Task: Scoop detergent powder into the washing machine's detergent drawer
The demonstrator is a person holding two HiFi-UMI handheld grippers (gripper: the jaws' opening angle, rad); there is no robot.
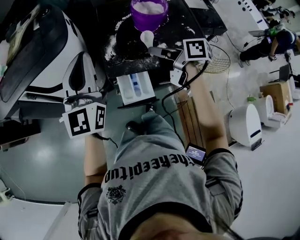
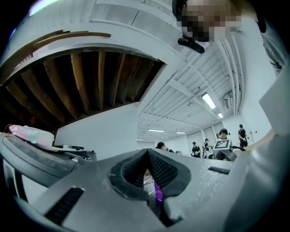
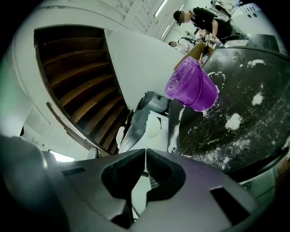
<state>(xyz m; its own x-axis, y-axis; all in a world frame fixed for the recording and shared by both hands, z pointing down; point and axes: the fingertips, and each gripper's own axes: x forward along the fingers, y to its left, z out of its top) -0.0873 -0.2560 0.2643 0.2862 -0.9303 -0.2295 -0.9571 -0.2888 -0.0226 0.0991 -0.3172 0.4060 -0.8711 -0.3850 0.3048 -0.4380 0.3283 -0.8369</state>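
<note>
A purple tub [image 1: 149, 13] [image 3: 190, 86] full of white powder stands on the black machine top [image 1: 126, 44], which is strewn with spilled powder. In front of the tub hangs a white scoop [image 1: 146, 37] [image 3: 152, 129]; my right gripper [image 1: 162, 50] [image 3: 145, 152] is shut on its handle. The detergent drawer [image 1: 135, 87] is pulled out, below the scoop and nearer to me. My left gripper [image 1: 83, 99] [image 2: 147, 153] is shut with nothing in it, left of the drawer, and points up and away.
A white machine [image 1: 51, 56] with a dark door lies tilted at the left. A wooden crate [image 1: 190, 117] and a wire fan guard [image 1: 219, 58] are right of the drawer. White appliances [image 1: 246, 124] stand on the floor at right, with a person [image 1: 276, 42] beyond.
</note>
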